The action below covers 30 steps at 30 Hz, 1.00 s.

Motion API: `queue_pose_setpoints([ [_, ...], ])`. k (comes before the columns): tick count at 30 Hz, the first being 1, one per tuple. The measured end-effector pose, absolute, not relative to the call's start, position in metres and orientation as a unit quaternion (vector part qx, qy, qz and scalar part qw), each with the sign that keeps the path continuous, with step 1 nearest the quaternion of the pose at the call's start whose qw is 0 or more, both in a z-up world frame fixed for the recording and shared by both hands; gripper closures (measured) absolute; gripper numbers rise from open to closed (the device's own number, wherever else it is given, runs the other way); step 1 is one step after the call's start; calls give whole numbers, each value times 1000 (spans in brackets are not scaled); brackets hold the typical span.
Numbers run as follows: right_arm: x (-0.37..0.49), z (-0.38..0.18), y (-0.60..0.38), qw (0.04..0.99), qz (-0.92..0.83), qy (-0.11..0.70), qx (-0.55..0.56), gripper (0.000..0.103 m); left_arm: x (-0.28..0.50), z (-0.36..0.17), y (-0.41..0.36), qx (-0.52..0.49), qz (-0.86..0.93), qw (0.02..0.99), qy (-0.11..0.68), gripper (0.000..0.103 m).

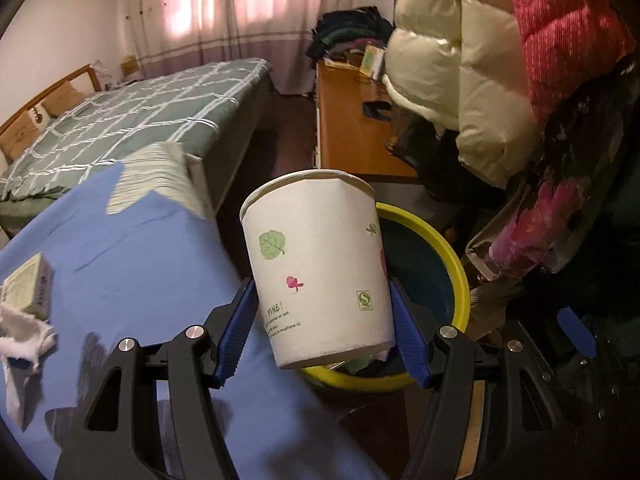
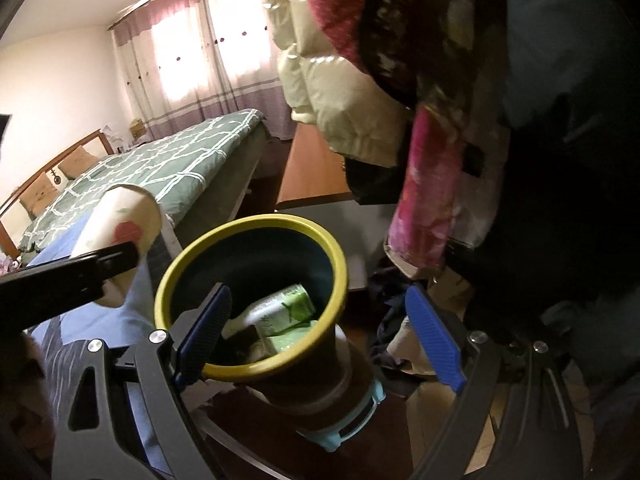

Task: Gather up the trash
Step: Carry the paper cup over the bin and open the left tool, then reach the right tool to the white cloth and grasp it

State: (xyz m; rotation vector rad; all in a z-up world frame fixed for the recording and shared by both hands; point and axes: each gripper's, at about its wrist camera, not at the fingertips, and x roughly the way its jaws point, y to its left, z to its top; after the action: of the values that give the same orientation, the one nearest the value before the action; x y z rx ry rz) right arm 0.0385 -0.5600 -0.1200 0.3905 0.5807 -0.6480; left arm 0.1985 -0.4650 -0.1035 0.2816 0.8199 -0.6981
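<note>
Two hand-held grippers: left (image 1: 324, 320) pinches cup (image 1: 316, 264) beside bin rim (image 1: 460, 276); right (image 2: 320, 332) spread.

Bed (image 1: 132, 116) w/ green checked cover at back left, pink curtains (image 1: 224, 12) behind it. Wooden worktop (image 1: 352, 132) beside bed, clothes pile (image 1: 348, 34) at far end. Cream puffer jacket (image 1: 452, 60) & red garment (image 1: 560, 28) hang at right

home bedroom, bed (image 1: 132, 116), curtains (image 1: 224, 12), likely lived-in
</note>
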Motion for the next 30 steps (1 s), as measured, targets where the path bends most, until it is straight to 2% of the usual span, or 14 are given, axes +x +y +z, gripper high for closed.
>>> queue_pose_setpoints([
  [8,34,-127,-571,883,-318,282,201,19,206,-122,-500,153,-329,840,403,36],
  [9,34,-127,-570,882,-319,282,202,19,207,-124,-502,157,-327,839,406,29],
  [10,34,-128,-571,881,-319,283,203,19,209,-124,-501,158,-325,839,408,18],
  [11,34,-128,-572,881,-320,283,203,19,210,-123,-498,156,-323,840,407,15],
  [14,34,-128,-573,881,-318,284,205,19,212,-114,-486,142,-320,846,402,14],
  [20,41,-127,-563,885,-306,286,202,19,209,-80,-425,104,-304,871,372,9],
  [30,71,-115,-516,902,-267,295,168,18,214,-39,-256,53,-211,925,310,5],
])
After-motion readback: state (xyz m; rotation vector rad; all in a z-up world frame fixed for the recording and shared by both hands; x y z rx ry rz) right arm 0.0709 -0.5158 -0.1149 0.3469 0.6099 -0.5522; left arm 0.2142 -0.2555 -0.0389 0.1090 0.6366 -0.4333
